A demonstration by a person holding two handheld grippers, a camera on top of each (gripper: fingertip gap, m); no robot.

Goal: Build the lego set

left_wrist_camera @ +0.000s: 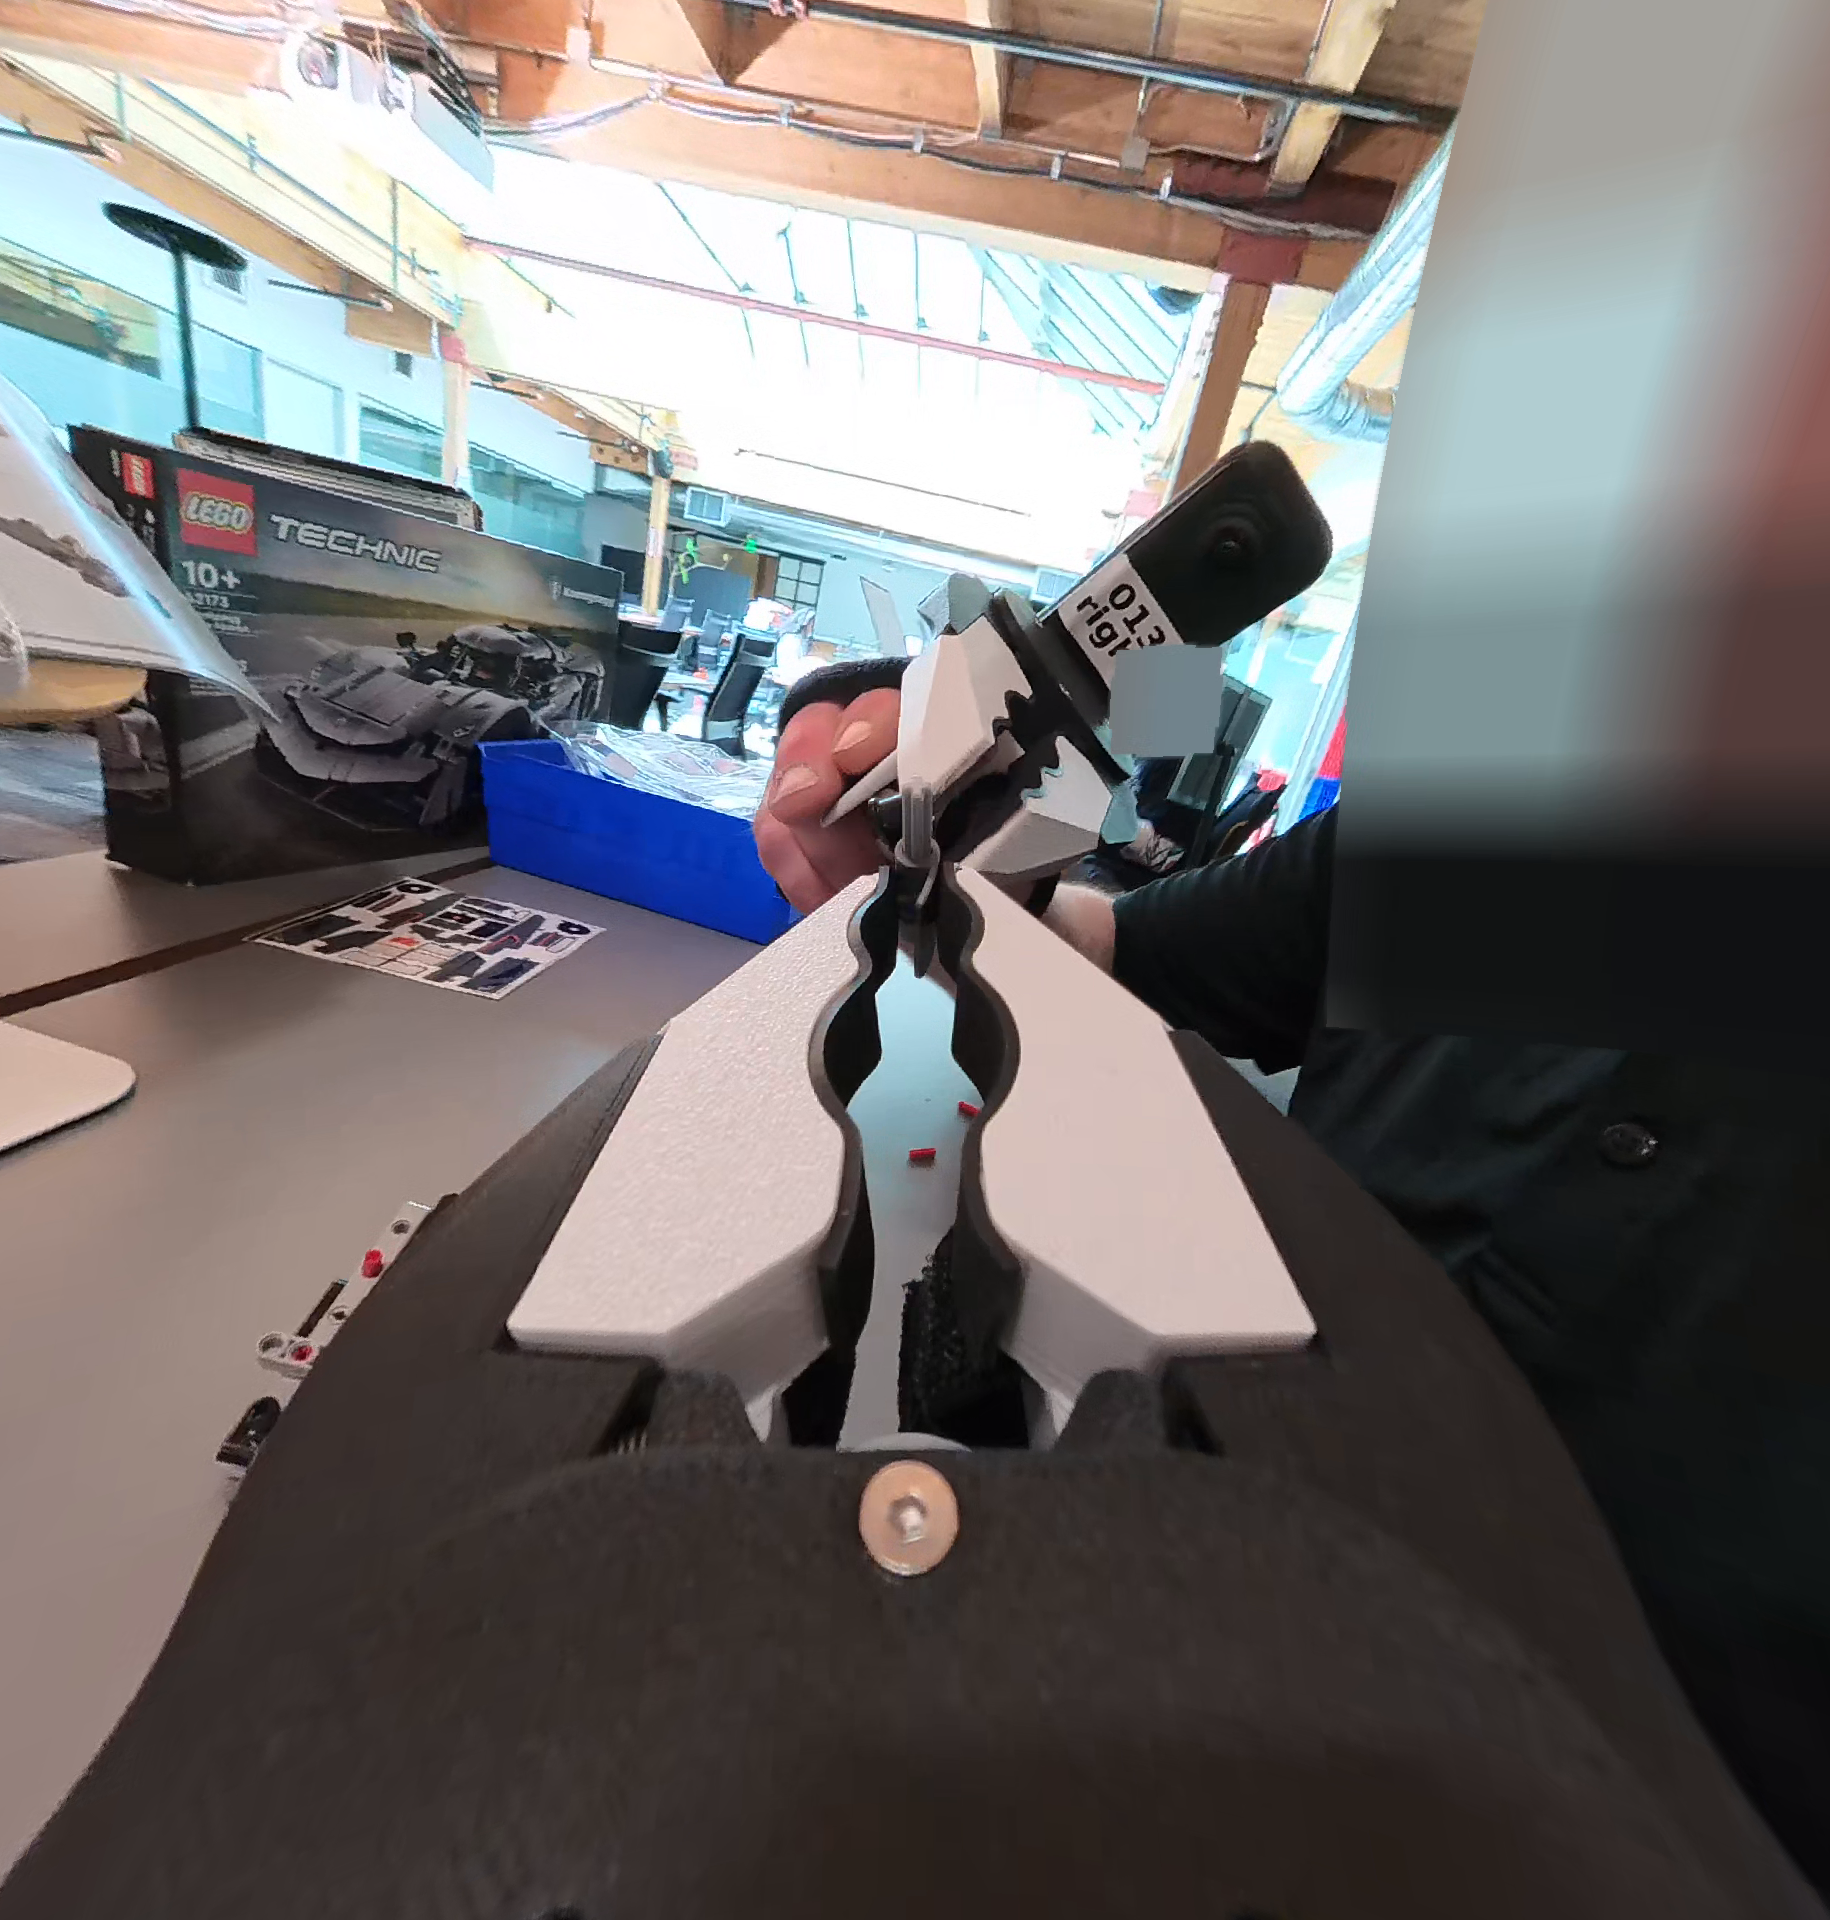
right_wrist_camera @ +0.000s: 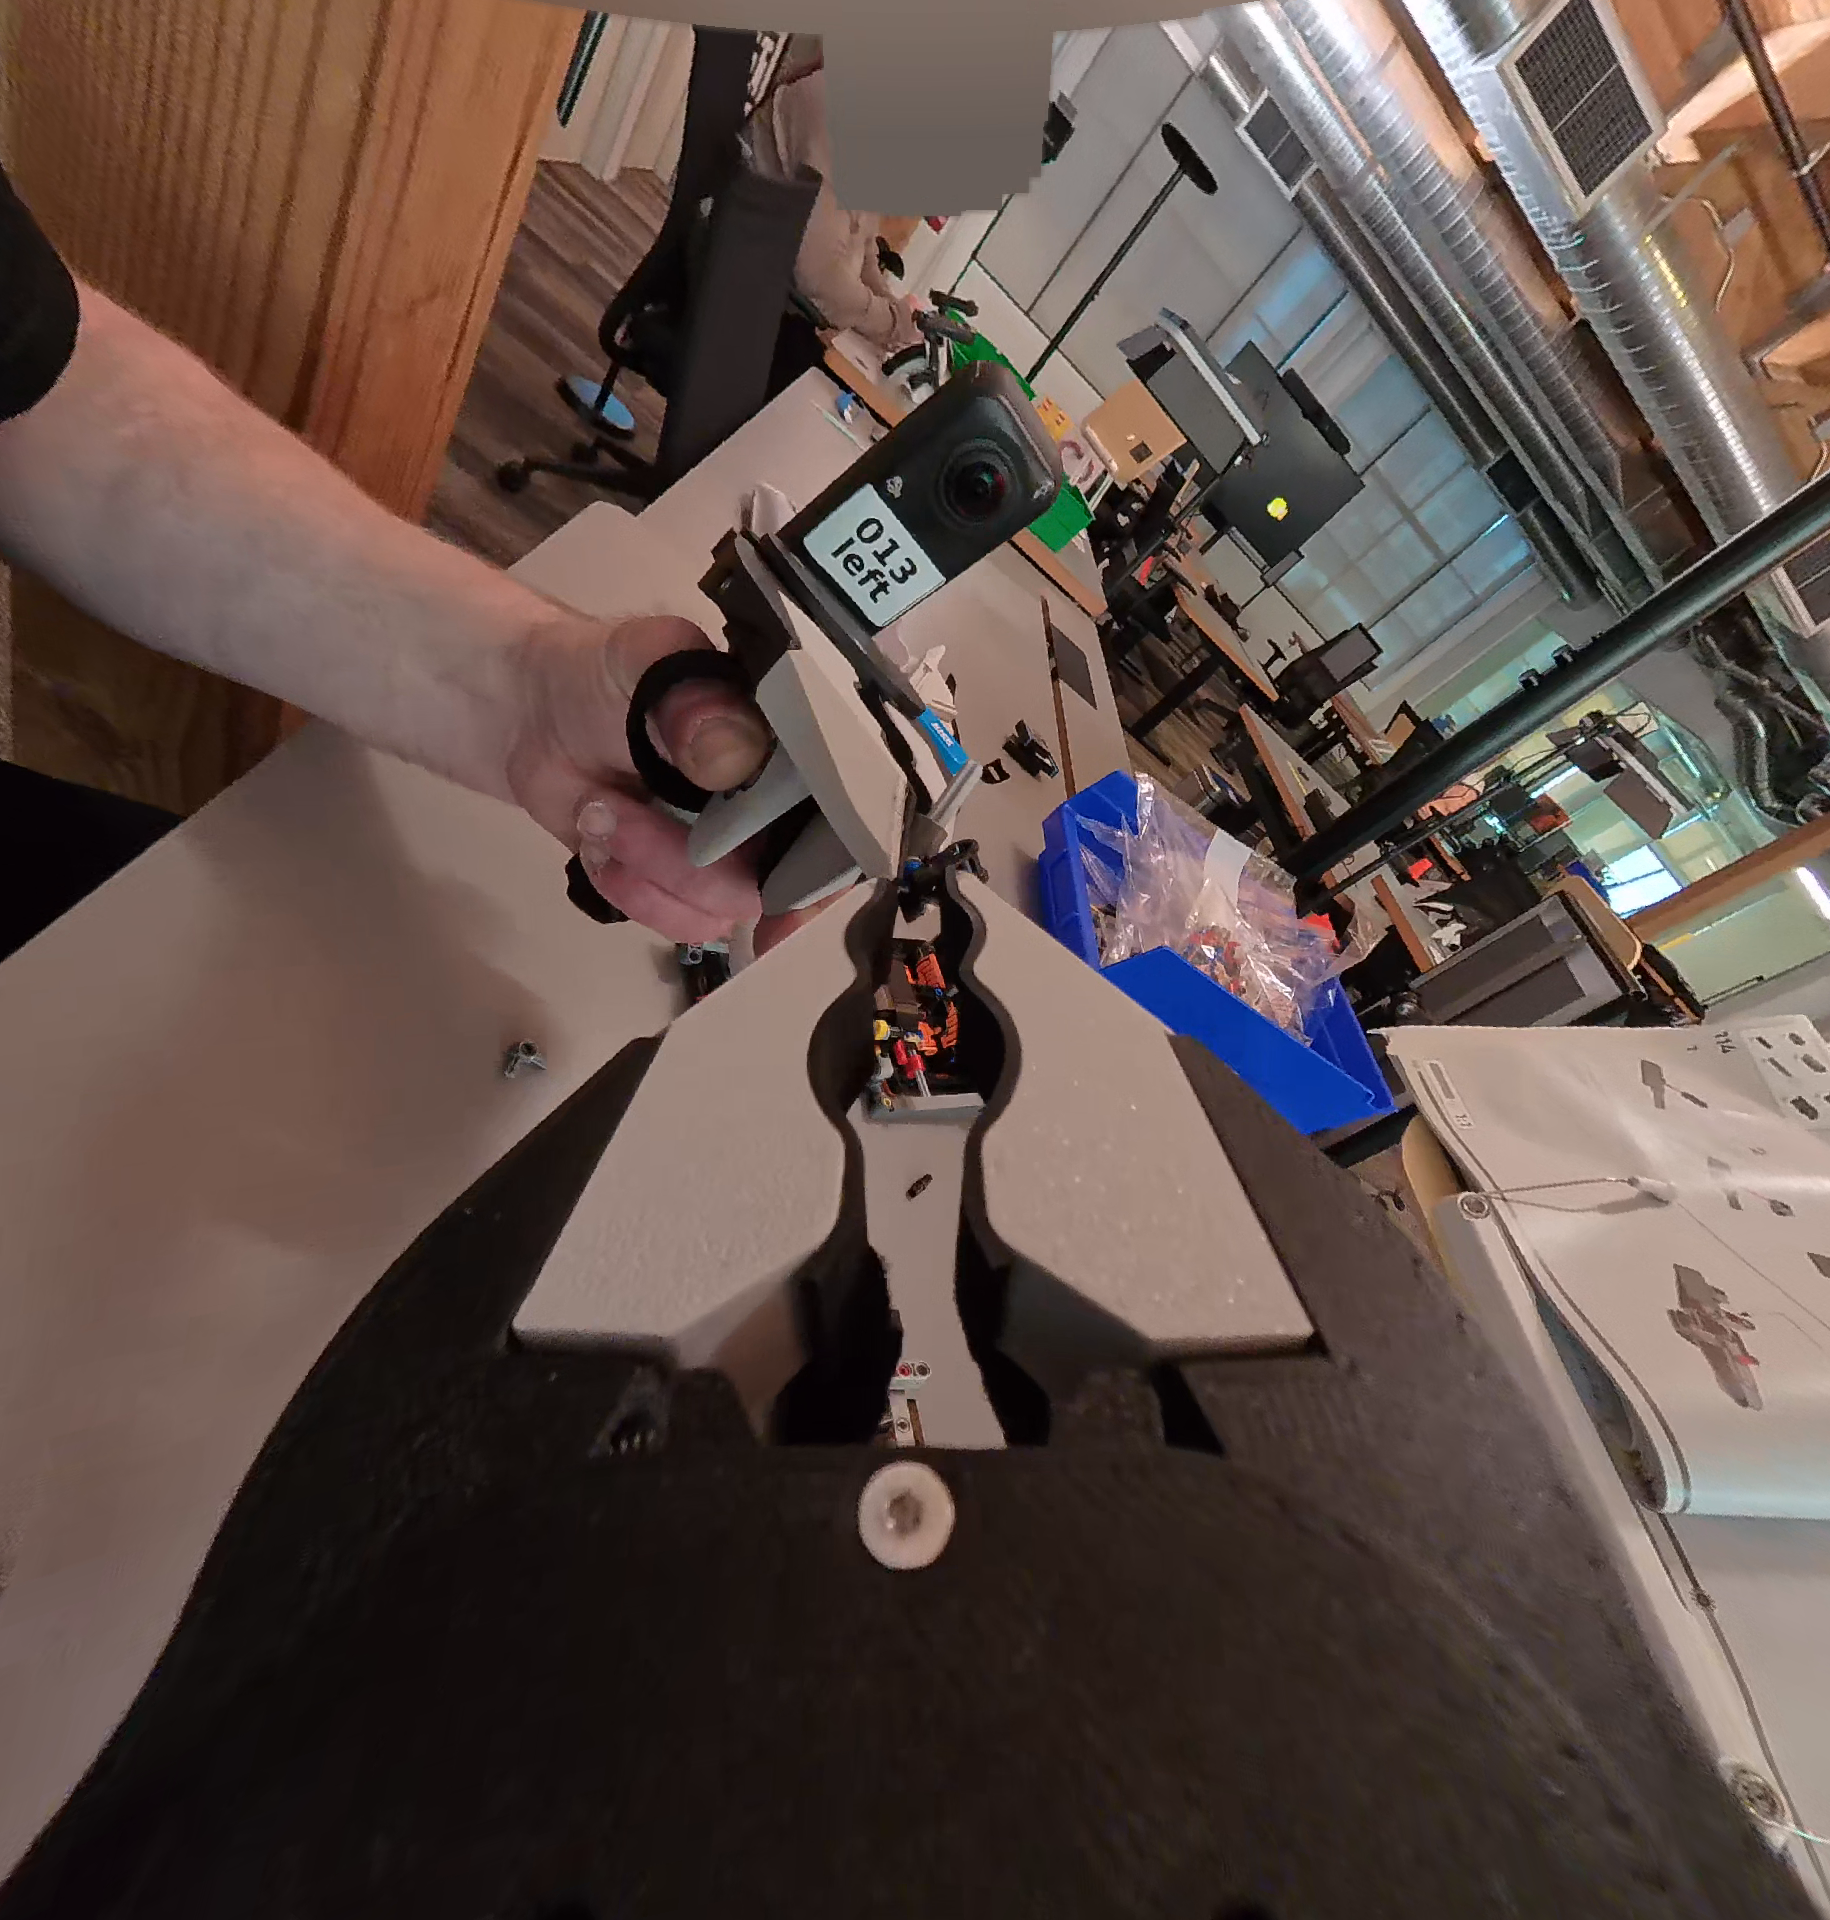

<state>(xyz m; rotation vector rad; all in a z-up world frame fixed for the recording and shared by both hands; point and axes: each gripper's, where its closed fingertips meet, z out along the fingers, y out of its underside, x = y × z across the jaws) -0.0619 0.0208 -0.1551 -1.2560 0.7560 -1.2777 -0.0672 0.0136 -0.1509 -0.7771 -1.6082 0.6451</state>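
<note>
You had the left gripper [left_wrist_camera: 906, 883] clamped on a black piece [left_wrist_camera: 916, 914], the right gripper [right_wrist_camera: 916, 883] pinching a grey pin [left_wrist_camera: 916, 821], meeting above the tabletop [left_wrist_camera: 319, 1091]. Best pressed straight, axes aligned, without twisting.

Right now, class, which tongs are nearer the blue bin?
Right, probably. The right tongs have the blue bin just beside their tip; the left tongs reach in from the far side, both closed on a small lego piece.
</note>
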